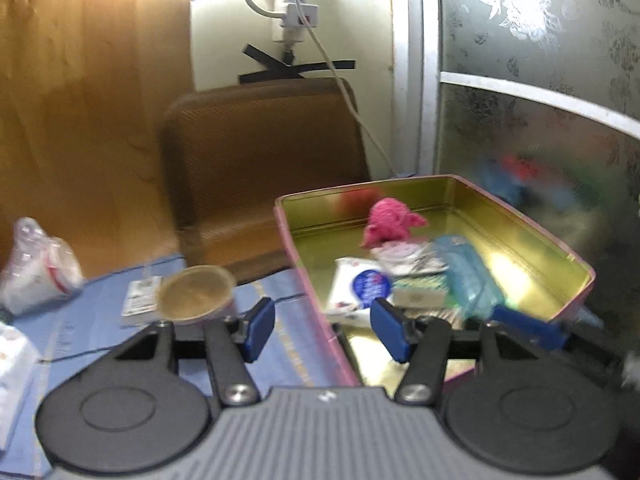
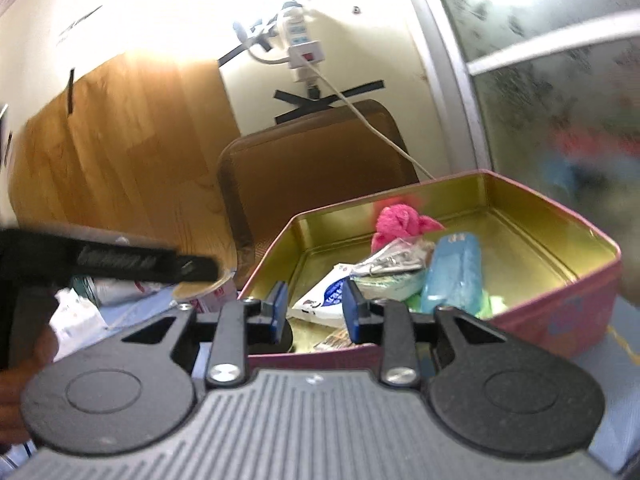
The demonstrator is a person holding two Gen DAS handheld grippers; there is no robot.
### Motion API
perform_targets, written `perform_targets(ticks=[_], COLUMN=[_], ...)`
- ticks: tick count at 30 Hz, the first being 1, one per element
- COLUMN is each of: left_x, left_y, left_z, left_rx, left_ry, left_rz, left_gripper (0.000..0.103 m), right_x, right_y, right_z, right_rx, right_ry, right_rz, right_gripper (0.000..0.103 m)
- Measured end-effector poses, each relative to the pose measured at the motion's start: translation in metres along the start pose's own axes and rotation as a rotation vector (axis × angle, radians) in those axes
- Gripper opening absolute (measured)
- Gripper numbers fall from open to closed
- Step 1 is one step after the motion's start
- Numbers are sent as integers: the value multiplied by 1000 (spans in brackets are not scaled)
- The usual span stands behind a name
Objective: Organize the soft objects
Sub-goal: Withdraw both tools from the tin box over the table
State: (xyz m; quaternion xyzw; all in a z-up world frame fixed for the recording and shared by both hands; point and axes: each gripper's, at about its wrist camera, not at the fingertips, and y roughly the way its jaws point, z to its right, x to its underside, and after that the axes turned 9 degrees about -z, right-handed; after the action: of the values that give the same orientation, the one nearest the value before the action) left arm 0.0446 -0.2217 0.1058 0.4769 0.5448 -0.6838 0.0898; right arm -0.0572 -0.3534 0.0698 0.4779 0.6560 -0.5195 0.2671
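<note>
A pink tin (image 1: 520,232) with a gold inside holds a pink cloth (image 1: 390,222), a white packet (image 1: 360,284), a blue tissue pack (image 1: 466,276) and other soft packs. My left gripper (image 1: 325,330) is open and empty, hanging over the tin's near left wall. One of the right gripper's blue fingers (image 1: 528,326) shows at the tin's near right corner. In the right wrist view my right gripper (image 2: 316,308) is open and empty above the tin (image 2: 560,292), just short of the white packet (image 2: 324,296). The pink cloth (image 2: 400,222) and blue pack (image 2: 454,276) lie beyond.
A paper cup (image 1: 196,290) and a flat card sit on the blue cloth left of the tin. A plastic bag (image 1: 36,268) lies at far left. Behind stand a brown cushion (image 1: 260,168), a wooden panel and a frosted glass door (image 1: 540,80). A white cable hangs from the wall.
</note>
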Motion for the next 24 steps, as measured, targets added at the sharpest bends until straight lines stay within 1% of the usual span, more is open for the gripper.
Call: perform_targets(ticks=[4,8,15,20,24], left_x=[17,34,60,74,85], left_y=[-5,-9,-18,-21,-21], left_z=[-16,-42,-89,-121,-144], left_rx=[-40,-76,-169,-214,-249], left_ry=[-9,-56,-126,-173,-205], left_rz=[-21,-35,-27,-27,-30], left_gripper=[54,55,61,63,67], right_x=[1,2,1,5,9], right_y=[0,2,6,17,29], right_z=[-1,-13,-51,-84,-108], right_rx=[2,-25,-57,-91,-118], right_ry=[36,53,15,-58,-111], right_rz=[-19,-51,-58,-96,-136], right_gripper=[33,33,33,33,34])
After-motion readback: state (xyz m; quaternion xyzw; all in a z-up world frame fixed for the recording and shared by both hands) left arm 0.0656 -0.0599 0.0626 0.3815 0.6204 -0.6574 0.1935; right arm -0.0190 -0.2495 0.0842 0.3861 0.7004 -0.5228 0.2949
